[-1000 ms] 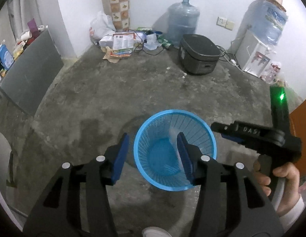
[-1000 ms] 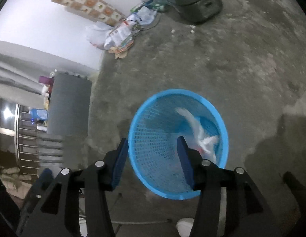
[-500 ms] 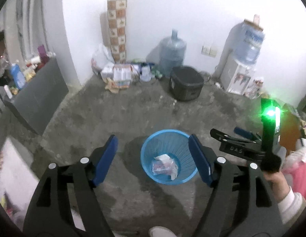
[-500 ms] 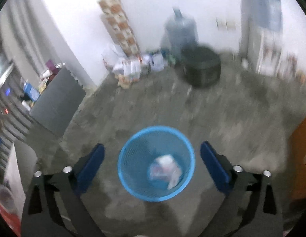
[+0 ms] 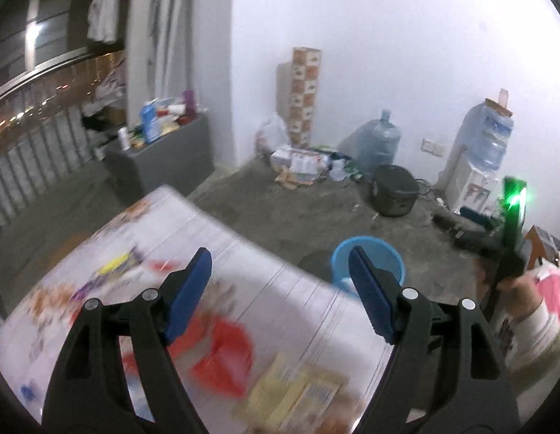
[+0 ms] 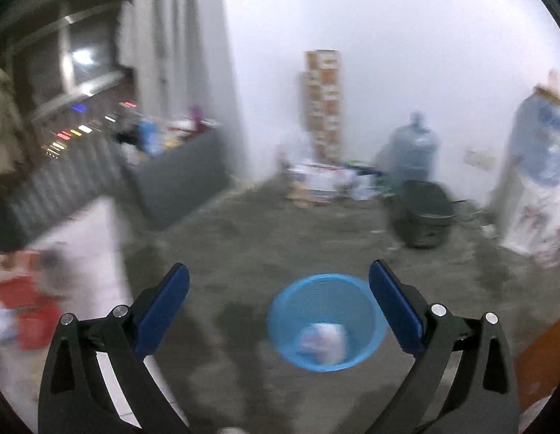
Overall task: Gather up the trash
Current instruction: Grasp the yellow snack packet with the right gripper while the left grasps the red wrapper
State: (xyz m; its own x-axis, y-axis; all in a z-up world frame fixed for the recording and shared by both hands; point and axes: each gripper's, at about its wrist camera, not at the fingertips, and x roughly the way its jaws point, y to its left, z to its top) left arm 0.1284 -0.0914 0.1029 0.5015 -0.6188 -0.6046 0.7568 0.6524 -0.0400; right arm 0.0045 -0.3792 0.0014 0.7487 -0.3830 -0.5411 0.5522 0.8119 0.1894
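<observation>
Trash (image 6: 323,340), a pale crumpled wad, lies at the bottom of the blue mesh basket (image 6: 280,322), which stands on the rough concrete floor (image 6: 280,238). Closest in, the right gripper (image 6: 278,307) hangs above that basket with its blue pads spread wide apart and nothing between them, the basket's rim sitting in the gap as seen from the right wrist. Over on the other side, the left gripper (image 5: 280,282) is just as wide open and empty, poised over a white patterned tabletop (image 5: 243,271) that is badly blurred; something red (image 5: 222,358) and a yellowish packet (image 5: 298,398) lie on it, though what they are cannot be told. Just past the tabletop's far edge, the left wrist view catches the basket (image 5: 377,246) again, partly hidden behind the left gripper's right finger. Further out sits a dark cooker (image 5: 393,195) on the floor, then a pile of boxes and papers (image 5: 301,166). Against the white back wall stand a blue water jug (image 5: 383,148) and a water dispenser (image 5: 475,166).
</observation>
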